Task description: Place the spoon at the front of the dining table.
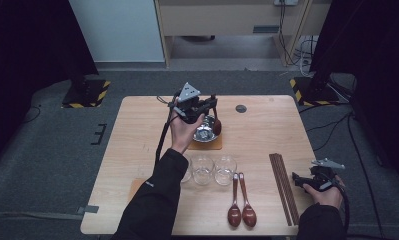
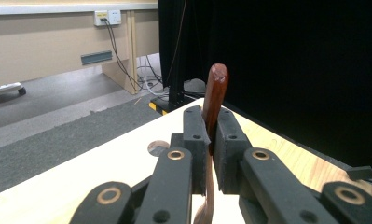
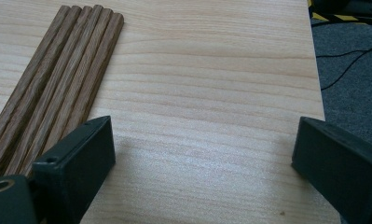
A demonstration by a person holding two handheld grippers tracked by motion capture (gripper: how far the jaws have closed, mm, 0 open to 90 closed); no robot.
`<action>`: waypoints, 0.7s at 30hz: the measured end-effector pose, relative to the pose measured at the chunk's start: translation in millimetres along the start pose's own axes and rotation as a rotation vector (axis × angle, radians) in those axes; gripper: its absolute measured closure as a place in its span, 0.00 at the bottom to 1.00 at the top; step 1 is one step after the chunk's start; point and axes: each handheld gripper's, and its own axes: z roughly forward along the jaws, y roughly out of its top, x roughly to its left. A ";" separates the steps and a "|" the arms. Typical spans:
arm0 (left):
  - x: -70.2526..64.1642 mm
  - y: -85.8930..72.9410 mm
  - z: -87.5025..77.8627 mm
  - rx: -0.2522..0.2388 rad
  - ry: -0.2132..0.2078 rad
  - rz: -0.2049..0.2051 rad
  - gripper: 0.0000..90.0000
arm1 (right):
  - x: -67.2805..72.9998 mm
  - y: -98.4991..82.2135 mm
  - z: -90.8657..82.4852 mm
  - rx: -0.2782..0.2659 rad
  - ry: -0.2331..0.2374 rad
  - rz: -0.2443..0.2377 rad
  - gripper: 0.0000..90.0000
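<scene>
The left gripper clamps its jaws on the handle of a reddish-brown wooden spoon; in the left gripper view the handle rises upright between the two black pads, its rounded end standing above them. From above, the spoon's bowl sits at the rim of a metal bowl, which rests on an orange mat near the middle of the table. The person's left hand wraps the gripper body from below, forearm in a dark sleeve stretched forward from the near edge of the table to just beside the metal bowl.

The right gripper hovers low at the near right part of the table, well apart from the metal bowl. Its jaws stand wide, nothing between them but bare wood. A bundle of wooden chopsticks lies just beside its left jaw. Nearer than the metal bowl stand clear glasses, and two more wooden spoons lie side by side between the glasses and the chopsticks.
</scene>
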 end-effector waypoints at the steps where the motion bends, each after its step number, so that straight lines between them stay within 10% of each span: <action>1: 1.3 -0.2 -0.3 0.000 0.003 0.000 0.94 | 0.0 0.0 0.1 0.002 -0.002 0.002 0.05; 21: 24.7 -6.3 -2.5 -0.004 0.050 -0.037 0.94 | 3.7 0.3 3.1 0.000 -0.024 0.022 0.01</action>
